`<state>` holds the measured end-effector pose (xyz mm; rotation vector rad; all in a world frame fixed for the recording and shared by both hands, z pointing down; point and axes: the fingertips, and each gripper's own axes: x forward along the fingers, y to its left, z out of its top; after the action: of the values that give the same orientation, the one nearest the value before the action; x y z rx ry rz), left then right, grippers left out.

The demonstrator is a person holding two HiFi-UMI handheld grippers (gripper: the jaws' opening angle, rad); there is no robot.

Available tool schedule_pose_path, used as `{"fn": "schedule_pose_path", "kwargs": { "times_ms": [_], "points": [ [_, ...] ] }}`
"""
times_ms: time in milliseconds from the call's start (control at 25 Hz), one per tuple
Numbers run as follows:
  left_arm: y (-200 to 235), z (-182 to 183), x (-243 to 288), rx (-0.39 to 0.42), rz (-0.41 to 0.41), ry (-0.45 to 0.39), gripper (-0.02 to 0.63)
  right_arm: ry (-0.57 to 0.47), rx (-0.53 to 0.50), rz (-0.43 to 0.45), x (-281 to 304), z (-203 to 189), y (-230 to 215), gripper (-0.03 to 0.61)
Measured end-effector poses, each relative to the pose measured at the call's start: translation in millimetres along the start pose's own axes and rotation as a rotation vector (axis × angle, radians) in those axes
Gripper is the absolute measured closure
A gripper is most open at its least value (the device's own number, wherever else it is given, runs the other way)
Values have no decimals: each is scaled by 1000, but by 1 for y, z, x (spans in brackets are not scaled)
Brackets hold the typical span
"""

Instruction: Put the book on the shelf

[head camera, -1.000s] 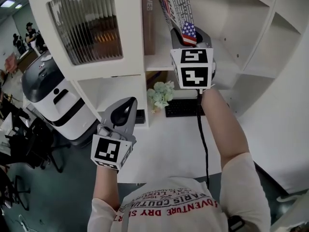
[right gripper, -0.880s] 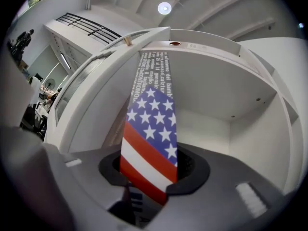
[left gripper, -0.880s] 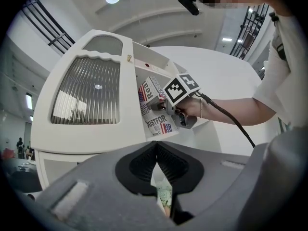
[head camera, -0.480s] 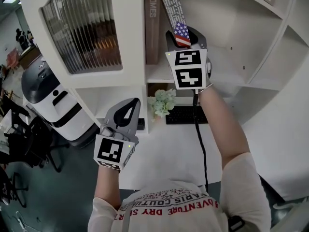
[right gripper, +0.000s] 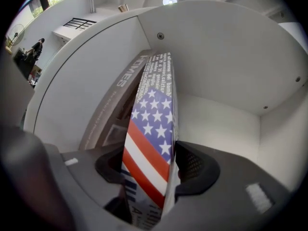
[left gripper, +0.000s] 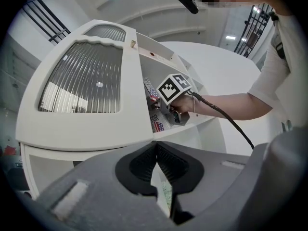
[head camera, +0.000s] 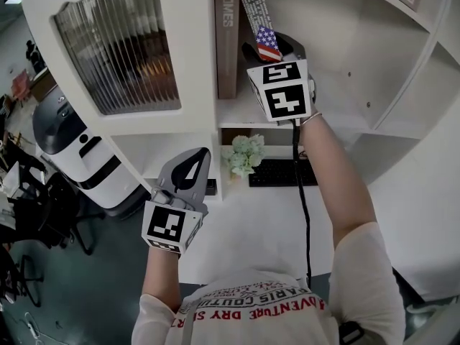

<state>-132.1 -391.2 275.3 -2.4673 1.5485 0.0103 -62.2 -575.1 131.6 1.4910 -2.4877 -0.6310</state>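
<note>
The book [head camera: 261, 24] with a stars-and-stripes cover [right gripper: 150, 143] stands in the white shelf [head camera: 338, 99] compartment, leaning left against a brown book marked HOMES [head camera: 228, 42] [right gripper: 111, 105]. My right gripper [head camera: 272, 47] [right gripper: 149, 154] is in the compartment with the flag book between its jaws. The jaws are opening, and a thin gap shows beside the right pad. My left gripper [head camera: 192, 165] [left gripper: 156, 150] hangs low in front of the cabinet, shut with nothing in it.
A ribbed glass cabinet door [head camera: 118, 42] is left of the compartment. Below are a white desk [head camera: 244, 221] with a small plant [head camera: 244, 153] and a black keyboard [head camera: 280, 171]. A grey-and-white machine [head camera: 79, 149] stands at the left.
The flag book has swung from a rightward tilt to nearly upright against the brown book. The right gripper has followed it slightly. The left gripper has barely moved.
</note>
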Motion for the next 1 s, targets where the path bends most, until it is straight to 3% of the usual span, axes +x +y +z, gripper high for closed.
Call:
{"fn": "schedule_pose_path", "kwargs": {
  "times_ms": [280, 400, 600, 840, 1000],
  "points": [
    [2, -3, 0, -21, 14, 9, 611, 13, 1, 22, 8, -5, -3, 336],
    [1, 0, -1, -18, 12, 2, 611, 27, 14, 39, 4, -7, 1, 291],
    [-4, 5, -7, -13, 4, -5, 611, -35, 7, 8, -23, 7, 6, 285],
    [-13, 7, -11, -15, -14, -11, 611, -165, 67, -17, -73, 12, 11, 287],
    [-21, 8, -22, -21, -28, -13, 611, -169, 102, -31, -108, -3, 17, 289]
  ]
}}
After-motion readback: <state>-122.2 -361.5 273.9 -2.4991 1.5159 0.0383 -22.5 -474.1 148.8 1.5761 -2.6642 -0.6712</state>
